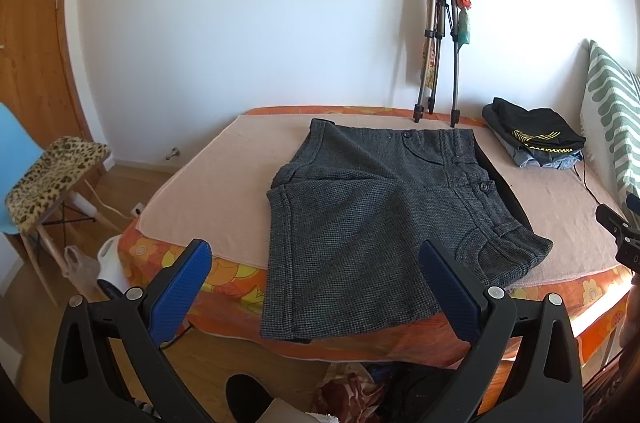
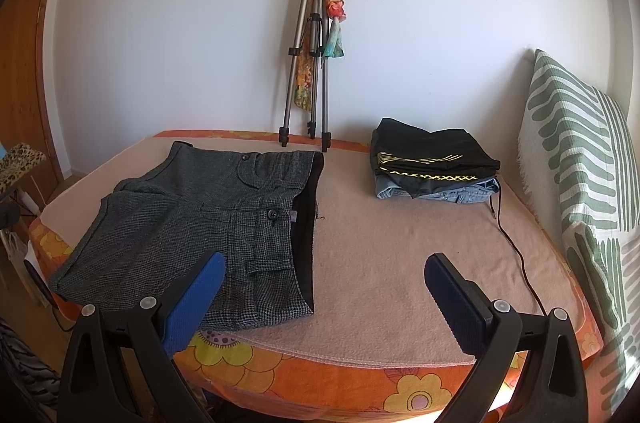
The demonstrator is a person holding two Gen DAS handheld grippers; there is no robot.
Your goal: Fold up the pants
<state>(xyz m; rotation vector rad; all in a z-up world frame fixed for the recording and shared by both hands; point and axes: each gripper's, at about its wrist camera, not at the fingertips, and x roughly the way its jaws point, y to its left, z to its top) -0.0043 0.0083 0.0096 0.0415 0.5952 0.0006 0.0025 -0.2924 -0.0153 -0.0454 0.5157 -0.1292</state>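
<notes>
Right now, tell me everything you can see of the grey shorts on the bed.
The grey shorts are a dark houndstooth weave that looks woolly, with black buttons, belt loops, curved pockets and a black waistband lining. They lie flat and unfolded on the pink blanket, waist toward the pillow side, leg hems overhanging the bed's near edge. Neither gripper touches them; both hover open.

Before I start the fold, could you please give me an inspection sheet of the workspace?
Surface: bed with a pink blanket over an orange floral sheet.
Job's things: grey pants lying flat, waistband toward the right, one hem over the near edge.
Clutter: stack of folded clothes; tripod leaning on the wall; striped pillow.
Grippers: left claw open, right claw open, both empty and off the cloth.
Cables: black cable across the blanket.
Surroundings: leopard-print chair, wooden door.
</notes>
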